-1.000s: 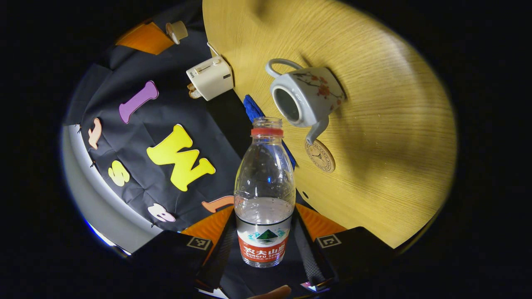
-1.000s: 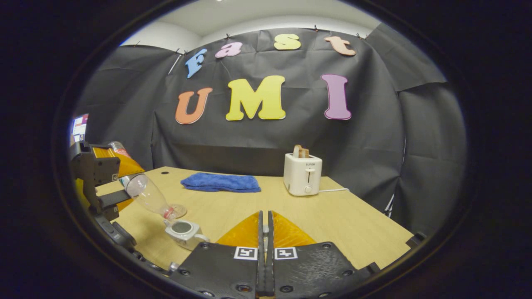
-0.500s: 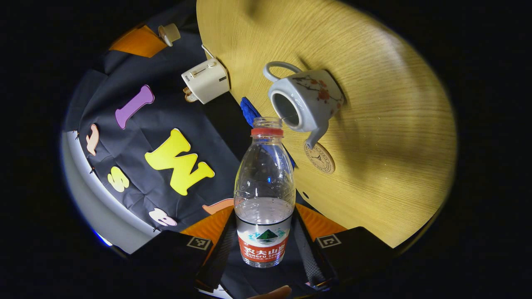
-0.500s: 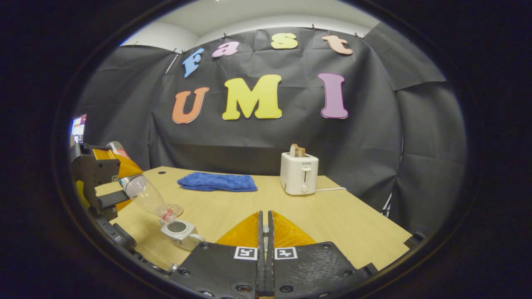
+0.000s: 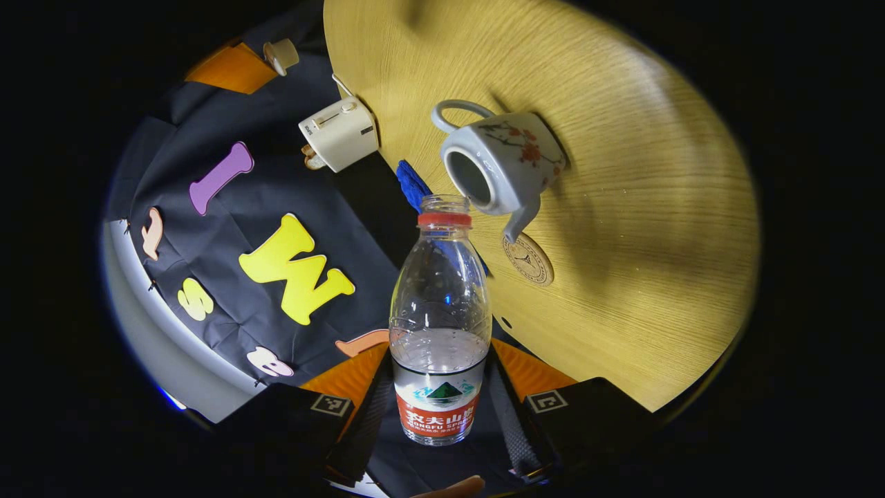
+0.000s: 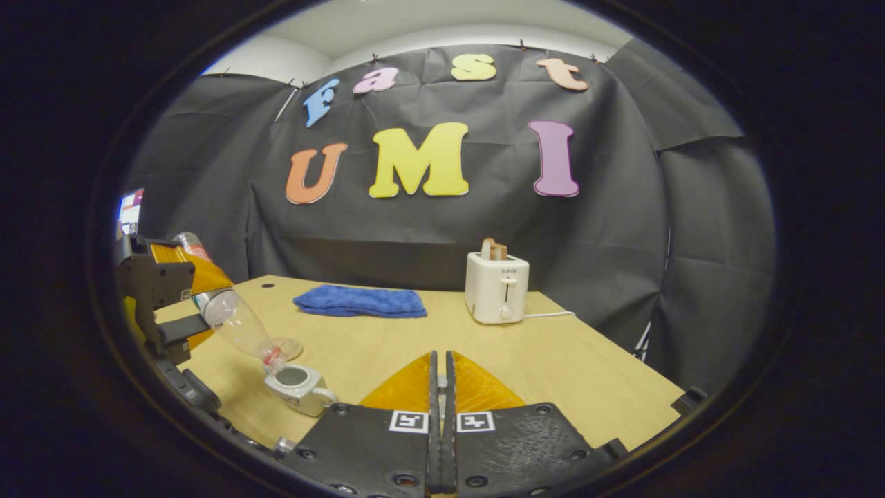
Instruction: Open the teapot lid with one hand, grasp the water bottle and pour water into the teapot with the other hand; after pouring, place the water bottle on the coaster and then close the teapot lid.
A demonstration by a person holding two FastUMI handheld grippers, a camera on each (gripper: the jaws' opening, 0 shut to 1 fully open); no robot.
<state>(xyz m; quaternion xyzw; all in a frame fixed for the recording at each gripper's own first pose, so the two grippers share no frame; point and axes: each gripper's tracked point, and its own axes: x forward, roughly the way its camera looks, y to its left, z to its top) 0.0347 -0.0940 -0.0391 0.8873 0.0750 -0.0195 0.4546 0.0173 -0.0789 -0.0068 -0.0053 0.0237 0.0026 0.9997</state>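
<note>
My left gripper is shut on a clear water bottle with a red neck ring and no cap. The bottle is tilted, mouth down, just above the open white floral teapot on the table. A round coaster lies beside the spout. In the right gripper view the bottle slants down from the left gripper to the teapot. My right gripper is held off to the side, fingers together. In the left gripper view it holds the beige teapot lid.
A white toaster with toast stands at the back of the wooden table, its cord trailing right. A folded blue cloth lies at the back centre. The coaster sits just behind the teapot.
The bottle mouth has edged closer over the teapot opening. The right gripper has drifted slightly and stays shut.
</note>
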